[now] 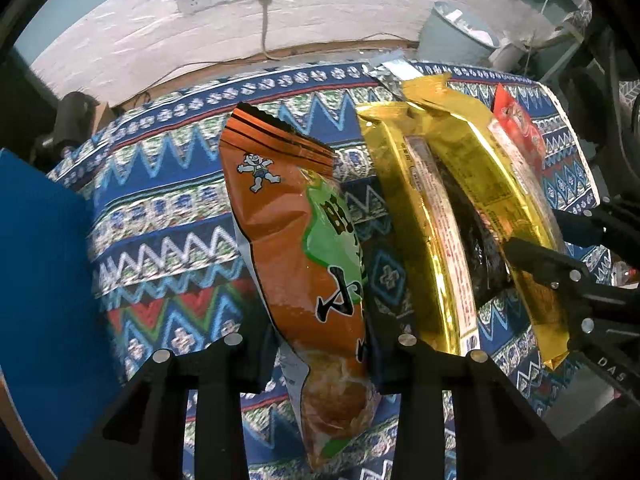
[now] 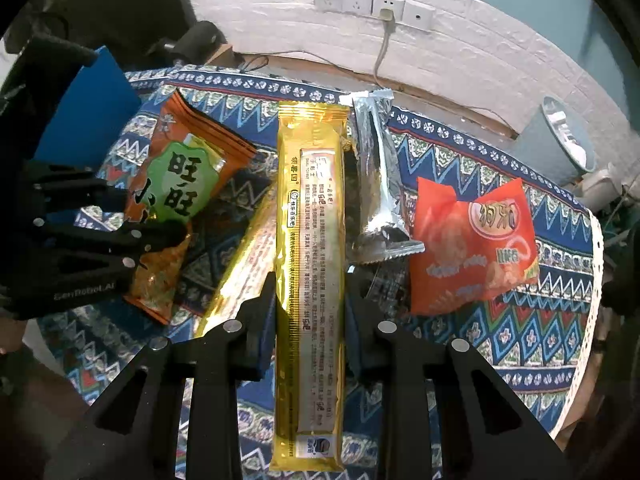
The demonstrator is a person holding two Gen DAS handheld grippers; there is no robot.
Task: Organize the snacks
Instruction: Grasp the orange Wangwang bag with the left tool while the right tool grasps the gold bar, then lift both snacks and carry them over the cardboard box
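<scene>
An orange and green snack bag (image 1: 304, 248) stands on end between the fingers of my left gripper (image 1: 322, 356), which is shut on it. The right wrist view shows the same bag (image 2: 180, 172) with the left gripper (image 2: 148, 216) closed on its lower part. My right gripper (image 2: 310, 312) is shut on a long gold pack (image 2: 312, 240), held lengthwise just above the cloth. In the left wrist view the right gripper (image 1: 552, 236) clamps that pack (image 1: 480, 168). A second gold pack (image 2: 244, 264) lies beside it. A silver packet (image 2: 376, 176) and a red packet (image 2: 472, 240) lie on the right.
A patterned tablecloth (image 1: 172, 240) covers the round table, its lace edge (image 2: 592, 280) at the right. A blue board (image 1: 40, 280) stands at the left. Beyond the table are a grey-green bin (image 2: 560, 144) and a wall with sockets (image 2: 372, 4) and a cable.
</scene>
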